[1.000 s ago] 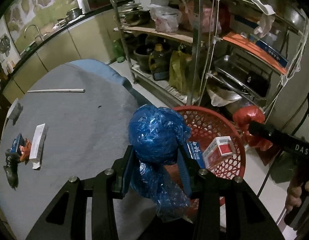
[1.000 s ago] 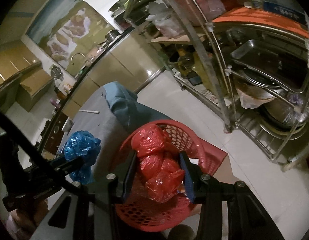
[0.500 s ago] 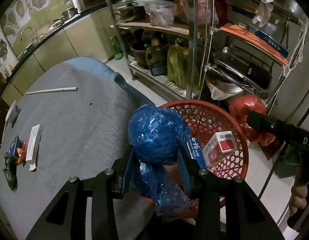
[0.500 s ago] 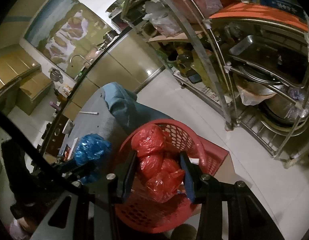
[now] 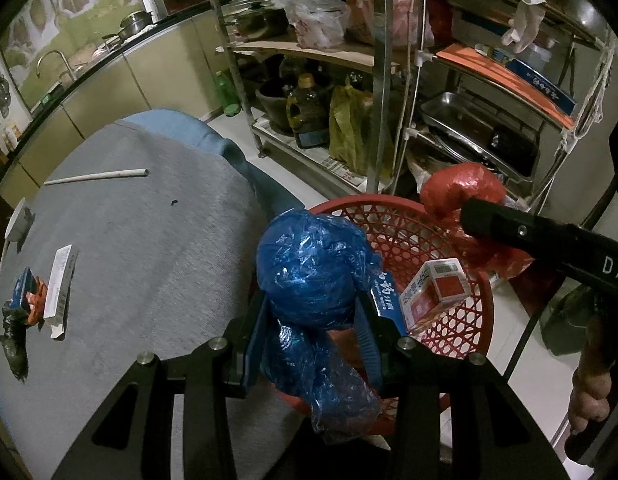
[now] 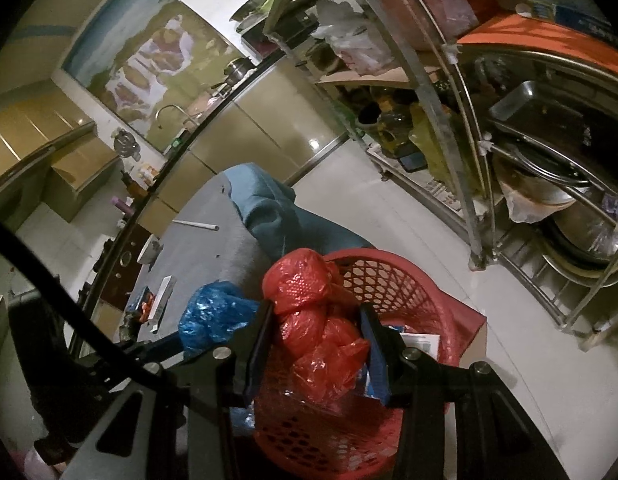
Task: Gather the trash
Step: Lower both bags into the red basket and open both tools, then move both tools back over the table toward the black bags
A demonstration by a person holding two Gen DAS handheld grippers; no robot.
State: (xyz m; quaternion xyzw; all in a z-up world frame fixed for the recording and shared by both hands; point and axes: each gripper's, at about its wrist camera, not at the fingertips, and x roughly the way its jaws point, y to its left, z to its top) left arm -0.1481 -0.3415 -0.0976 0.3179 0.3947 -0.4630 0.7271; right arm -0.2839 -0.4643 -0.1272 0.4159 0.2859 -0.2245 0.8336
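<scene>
Left wrist view: left gripper [image 5: 312, 322] clamped on blue plastic bag [image 5: 313, 276], knot end forward and up, loose tail hanging toward camera, long axis roughly along the fingers. Bag sits over the near rim of red basket [image 5: 393, 220]. Right gripper [image 6: 317, 346] clamped on red plastic bag [image 6: 309, 312], bulb forward, tail trailing down over the basket mouth. Versus 1 s ago: both bags are further over the basket, blue one closer to the red. Inside: red-white carton [image 5: 435, 288], blue packet [image 5: 385, 294], partly hidden. Grey table [image 5: 141, 240] carries white box [image 5: 60, 284], white tube [image 5: 97, 176]; dark object at left edge, probably more trash. Metal rack [image 5: 385, 80] behind.
</scene>
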